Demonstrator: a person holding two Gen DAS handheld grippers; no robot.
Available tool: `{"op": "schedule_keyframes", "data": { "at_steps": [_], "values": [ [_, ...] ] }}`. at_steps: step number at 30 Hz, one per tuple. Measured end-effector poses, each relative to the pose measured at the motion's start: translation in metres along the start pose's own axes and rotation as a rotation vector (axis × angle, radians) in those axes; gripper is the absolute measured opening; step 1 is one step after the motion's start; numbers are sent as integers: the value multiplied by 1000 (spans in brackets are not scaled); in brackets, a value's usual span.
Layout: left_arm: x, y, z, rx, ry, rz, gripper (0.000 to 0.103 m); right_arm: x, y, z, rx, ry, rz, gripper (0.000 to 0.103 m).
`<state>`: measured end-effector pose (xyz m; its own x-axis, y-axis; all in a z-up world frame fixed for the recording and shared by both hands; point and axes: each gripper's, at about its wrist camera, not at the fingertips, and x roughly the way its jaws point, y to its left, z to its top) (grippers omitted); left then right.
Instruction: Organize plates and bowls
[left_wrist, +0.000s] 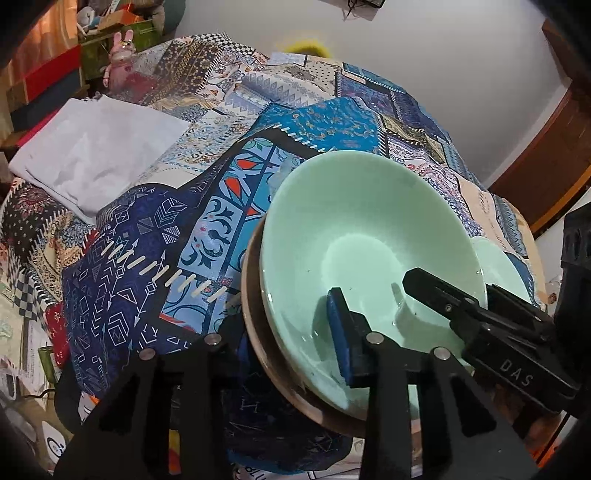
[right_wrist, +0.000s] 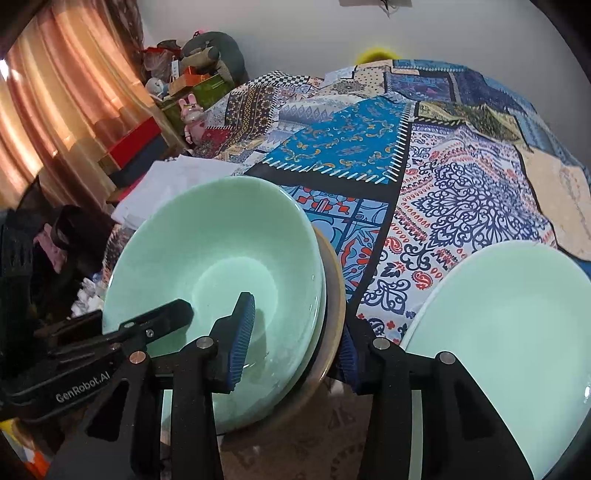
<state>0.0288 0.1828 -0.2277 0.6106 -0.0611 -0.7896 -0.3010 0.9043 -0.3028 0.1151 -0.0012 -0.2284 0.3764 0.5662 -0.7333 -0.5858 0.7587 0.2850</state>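
Observation:
A pale green bowl (left_wrist: 369, 236) (right_wrist: 221, 266) is nested in a brown-rimmed dish (left_wrist: 255, 332) (right_wrist: 332, 295), and the pair is tilted above the patchwork cloth. My left gripper (left_wrist: 280, 332) straddles the stack's left rim, one blue pad (left_wrist: 340, 332) inside the bowl, the other finger outside and hidden. My right gripper (right_wrist: 295, 343) straddles the right rim, one blue pad (right_wrist: 242, 339) inside the bowl and the other (right_wrist: 349, 354) outside. Both are closed on the rim. A pale green plate (right_wrist: 509, 332) lies at the right.
The patchwork cloth (left_wrist: 155, 251) (right_wrist: 443, 192) covers the surface. Folded white cloth (left_wrist: 96, 147) lies at the far left. Boxes, toys and a curtain (right_wrist: 55, 92) stand beyond the left side. A wooden door (left_wrist: 546, 155) is at the right.

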Motion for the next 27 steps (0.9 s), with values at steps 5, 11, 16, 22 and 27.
{"op": "schedule_keyframes", "data": {
  "at_steps": [5,11,16,22,27],
  "values": [
    [-5,-1,1,-27,6,11,36,-4,4,1,-3,-4,0,39],
    [-12,-4,4,-40,-2,15,36,-19,5,3,11,-32,23,39],
    [-25,-10,7,-34,-29,9,36,-38,6,8,12,-77,19,39],
    [-44,-26,15,-6,-67,-5,36,-63,3,15,17,-134,10,39],
    [-56,-46,21,20,-92,-20,36,-82,-8,18,27,-170,-8,39]
  ]
}}
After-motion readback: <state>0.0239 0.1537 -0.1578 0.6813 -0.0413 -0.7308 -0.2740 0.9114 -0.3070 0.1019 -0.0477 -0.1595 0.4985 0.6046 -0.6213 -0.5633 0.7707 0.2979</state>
